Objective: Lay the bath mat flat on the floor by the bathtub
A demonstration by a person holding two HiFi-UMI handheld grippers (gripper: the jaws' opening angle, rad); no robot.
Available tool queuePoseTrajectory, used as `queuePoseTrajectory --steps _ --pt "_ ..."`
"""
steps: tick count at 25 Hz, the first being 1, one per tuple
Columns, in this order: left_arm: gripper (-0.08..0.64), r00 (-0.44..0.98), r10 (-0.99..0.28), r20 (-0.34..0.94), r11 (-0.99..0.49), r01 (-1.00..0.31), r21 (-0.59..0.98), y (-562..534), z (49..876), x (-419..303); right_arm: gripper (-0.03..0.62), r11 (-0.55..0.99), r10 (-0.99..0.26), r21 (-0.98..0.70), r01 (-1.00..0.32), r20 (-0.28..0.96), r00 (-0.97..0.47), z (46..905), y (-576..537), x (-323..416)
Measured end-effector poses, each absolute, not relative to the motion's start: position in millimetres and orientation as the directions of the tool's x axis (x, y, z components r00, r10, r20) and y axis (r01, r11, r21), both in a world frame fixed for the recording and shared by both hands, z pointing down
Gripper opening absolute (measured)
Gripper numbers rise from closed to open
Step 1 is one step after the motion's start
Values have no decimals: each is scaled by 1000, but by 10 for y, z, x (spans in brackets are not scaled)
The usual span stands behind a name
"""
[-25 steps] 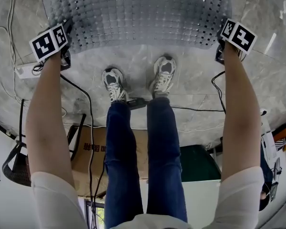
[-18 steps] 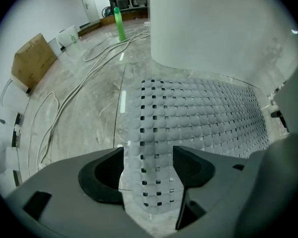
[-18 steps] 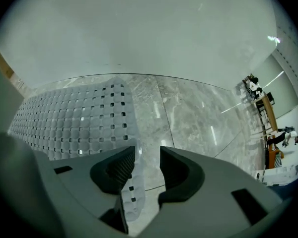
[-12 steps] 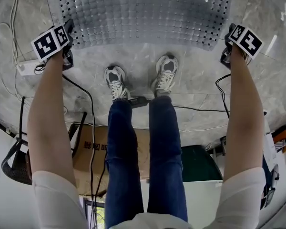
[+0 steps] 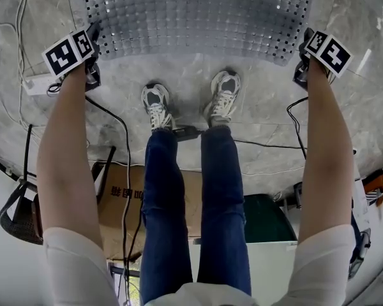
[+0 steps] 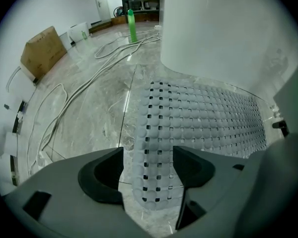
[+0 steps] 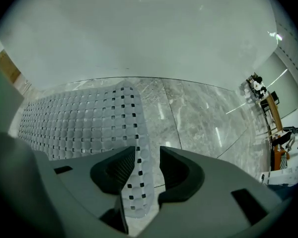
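The bath mat (image 5: 191,18) runs off the head view's top edge, its far side unseen. At its near corners the left gripper (image 5: 90,75) and right gripper (image 5: 300,72) hide their own fingers. Past its right end, distant furniture (image 7: 265,100) is too small to tell.

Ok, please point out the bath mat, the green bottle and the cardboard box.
bath mat (image 5: 198,18), head view: the middle of its bumpy grey surface.
green bottle (image 6: 132,28), left gripper view: the middle of its body.
cardboard box (image 6: 42,53), left gripper view: its brown side face.
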State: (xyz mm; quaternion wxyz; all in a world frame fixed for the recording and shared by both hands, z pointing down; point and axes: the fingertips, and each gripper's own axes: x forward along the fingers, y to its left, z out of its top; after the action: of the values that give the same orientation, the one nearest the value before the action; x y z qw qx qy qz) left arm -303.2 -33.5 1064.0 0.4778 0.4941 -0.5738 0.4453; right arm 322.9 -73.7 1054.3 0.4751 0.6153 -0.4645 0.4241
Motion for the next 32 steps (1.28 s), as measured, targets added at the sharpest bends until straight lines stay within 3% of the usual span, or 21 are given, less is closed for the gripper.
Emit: queuePoseTrajectory --steps 2,5,7,10,32 --pt "305 -62 -154 986 137 -990 -40 -336 10609 -3032 163 -128 -183 178 -976 963 200 10513 -759 3190" --pt "284 -79 -165 983 171 -984 -51 -325 10550 -3040 70 -149 -204 184 -972 956 213 10420 -782 3150" --pt "140 -100 -165 981 187 -980 -69 -305 10490 -3073 56 -141 -210 184 -973 955 211 10369 -786 3092" --pt "73 -111 -171 979 179 -981 -80 -315 10390 -3062 41 -91 -213 176 -980 958 191 10297 -796 2980" --pt "32 51 -227 972 68 -995 68 -479 8993 -2203 31 -92 -258 -29 -995 966 -5 8945 -798 2001"
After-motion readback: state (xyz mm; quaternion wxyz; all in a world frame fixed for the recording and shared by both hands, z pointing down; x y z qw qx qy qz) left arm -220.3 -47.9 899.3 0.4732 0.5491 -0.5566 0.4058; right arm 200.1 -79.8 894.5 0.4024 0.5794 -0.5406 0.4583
